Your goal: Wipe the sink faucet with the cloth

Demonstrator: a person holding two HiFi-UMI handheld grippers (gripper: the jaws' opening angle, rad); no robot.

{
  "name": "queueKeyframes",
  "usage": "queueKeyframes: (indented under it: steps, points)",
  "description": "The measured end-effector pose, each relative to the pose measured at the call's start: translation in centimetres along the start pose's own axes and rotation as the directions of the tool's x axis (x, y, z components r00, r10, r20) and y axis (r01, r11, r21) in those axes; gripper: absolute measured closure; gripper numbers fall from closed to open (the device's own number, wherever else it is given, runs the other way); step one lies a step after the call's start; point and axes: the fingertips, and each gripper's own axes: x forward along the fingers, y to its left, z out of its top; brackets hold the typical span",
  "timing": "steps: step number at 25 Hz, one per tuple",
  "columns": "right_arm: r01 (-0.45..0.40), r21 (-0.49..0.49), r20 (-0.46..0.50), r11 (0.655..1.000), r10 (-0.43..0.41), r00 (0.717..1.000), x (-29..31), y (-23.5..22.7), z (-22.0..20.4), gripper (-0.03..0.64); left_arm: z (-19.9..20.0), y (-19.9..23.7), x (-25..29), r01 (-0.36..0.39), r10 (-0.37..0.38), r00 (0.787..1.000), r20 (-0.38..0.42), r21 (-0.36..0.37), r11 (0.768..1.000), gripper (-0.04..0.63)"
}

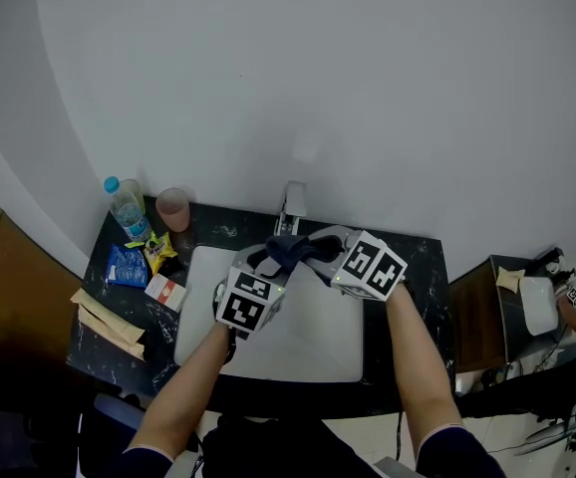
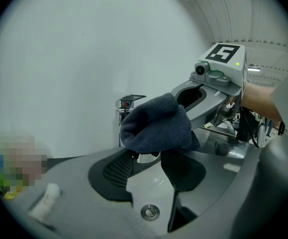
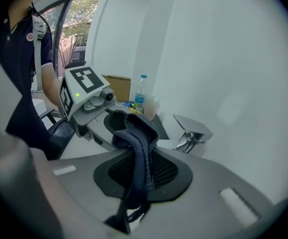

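A chrome faucet [image 1: 293, 203] stands at the back of the white sink [image 1: 308, 352]. A dark blue cloth [image 1: 290, 249] hangs in front of it, between my two grippers. My right gripper [image 1: 316, 249] is shut on the cloth [image 3: 140, 148], which runs up between its pads toward the left gripper. The faucet [image 3: 191, 131] shows beyond, to the right. My left gripper [image 1: 266, 259] stands open, with the bunched cloth [image 2: 156, 124] lying over its fingertips [image 2: 118, 169]. A chrome piece shows just under the cloth, between the jaws. The faucet [image 2: 129, 106] rises behind.
On the black counter [image 1: 423, 297] left of the sink stand a water bottle [image 1: 127, 207], a pink cup [image 1: 172, 208] and several snack packets [image 1: 129, 264]. The sink drain [image 2: 150, 212] lies below the left jaws. A white wall rises behind the faucet.
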Motion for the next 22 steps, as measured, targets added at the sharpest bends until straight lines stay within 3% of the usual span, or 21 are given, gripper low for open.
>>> queueKeyframes:
  steps: [6, 13, 16, 22]
  points:
    - [0.085, 0.091, -0.032, 0.992, -0.083, 0.996, 1.5, -3.5, -0.7, 0.557, 0.0, -0.1, 0.0, 0.005, -0.005, 1.0, 0.003, -0.002, 1.0, 0.413]
    - [0.256, 0.174, -0.046, 0.951, -0.252, 0.967, 2.0, -7.5, -1.4, 0.557, -0.1, -0.3, 0.0, 0.005, -0.005, 1.0, -0.001, -0.005, 1.0, 0.413]
    - [0.248, 0.152, -0.045, 0.957, -0.244, 0.969, 1.9, -6.7, -1.3, 0.558, 0.0, -0.1, 0.1, 0.004, -0.004, 1.0, -0.004, 0.002, 1.0, 0.413]
    - [0.118, 0.07, -0.055, 0.99, -0.115, 0.992, 1.3, -2.0, -0.7, 0.558, -0.2, -0.1, 0.0, -0.008, 0.008, 1.0, -0.01, 0.01, 1.0, 0.411]
